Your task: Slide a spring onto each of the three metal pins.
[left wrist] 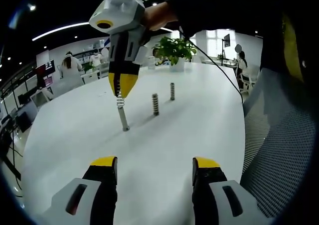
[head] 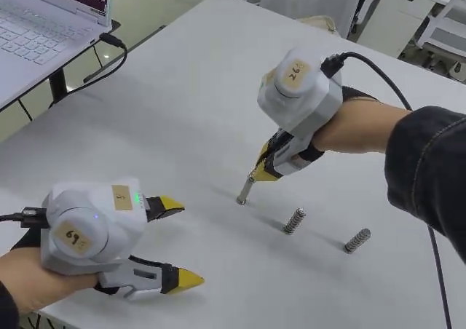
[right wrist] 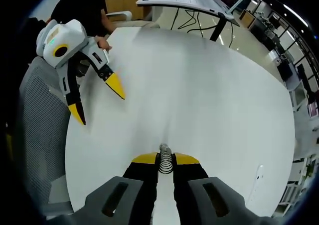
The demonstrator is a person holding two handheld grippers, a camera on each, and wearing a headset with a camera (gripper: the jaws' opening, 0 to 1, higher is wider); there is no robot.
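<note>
Aim mattered: the right gripper (head: 256,172) pinched a small silver coil spring (right wrist: 165,160), best pushed straight down the thin metal pin (head: 244,192).

The left gripper (head: 180,242) is held low by the near edge of the worktop (head: 204,89), its 2 jaws wide apart. The right gripper (head: 259,172) points steeply down further in, its 2 jaws pinched on a spring (right wrist: 165,161). A dark sleeve (head: 429,169) covers the right arm.
</note>
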